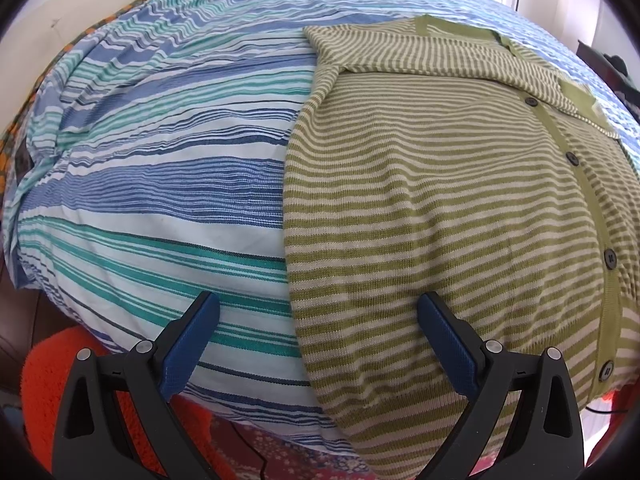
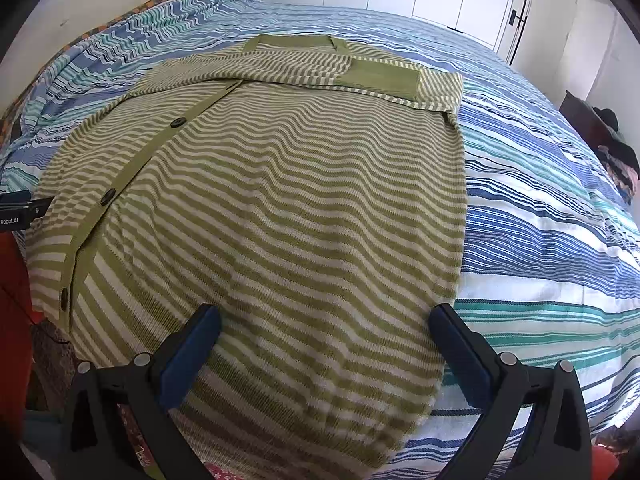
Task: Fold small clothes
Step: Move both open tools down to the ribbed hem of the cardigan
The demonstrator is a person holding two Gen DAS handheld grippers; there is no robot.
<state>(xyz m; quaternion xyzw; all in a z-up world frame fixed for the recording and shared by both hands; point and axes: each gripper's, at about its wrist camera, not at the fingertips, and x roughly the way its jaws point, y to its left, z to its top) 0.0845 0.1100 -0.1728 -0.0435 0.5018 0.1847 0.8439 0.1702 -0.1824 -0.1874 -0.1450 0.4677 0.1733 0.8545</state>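
on the bed (image 2: 560, 240) a green striped cardigan (image 2: 280, 200) lies flat, sleeves folded in; both the left hand-held gripper (image 1: 318, 344) and right hand-held gripper (image 2: 325, 354) stand open over its near hem.

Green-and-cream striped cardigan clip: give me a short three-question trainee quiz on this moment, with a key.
1. True or false: the green-and-cream striped knit cardigan lies buttoned on the blue, teal and white striped bedspread, with both sleeves folded across its chest.
2. Multiple choice: the left tool is A) shut on the hem, B) open over the cardigan's side edge, C) shut on a sleeve.
3. Fill in: the right tool is ____ and holds nothing.

Key:
1. True; the solid green cuff lies across the chest.
2. B
3. open
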